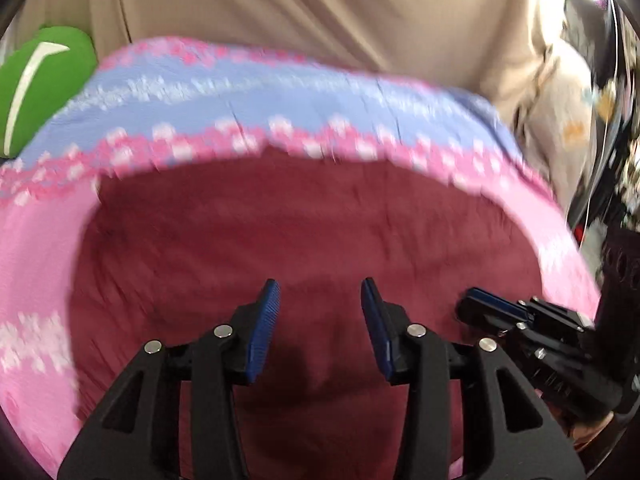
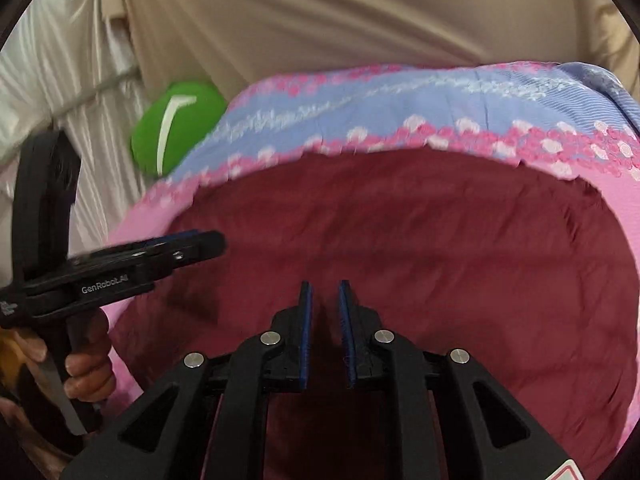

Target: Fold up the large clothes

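Two grippers hung over a dark red garment (image 1: pixel 304 224) that lay spread flat on a pink and blue patterned cloth (image 1: pixel 280 96). One piece of writing could be read: white letters on the side of the left gripper (image 2: pixel 208 242), seen from the right wrist camera, said "GenRobot_AI". A hand (image 2: pixel 86 360) held that gripper's black handle. No boxes or baskets showed in either view.

From its own camera, the left gripper (image 1: pixel 320 292) had its blue pads (image 1: pixel 262 328) spread wide apart, with nothing between them and the red garment below. The right gripper (image 2: pixel 325 292) had its blue pads (image 2: pixel 306 332) closer together, but a thin gap showed between them and they pinched nothing. In the left wrist view, the right gripper (image 1: pixel 476 304) sat just beside the left one, over the garment's right side.

A green thing with a white curved mark (image 2: pixel 178 128) rested past the patterned cloth's far left edge. Tan fabric (image 2: pixel 360 20) filled the top of both views.
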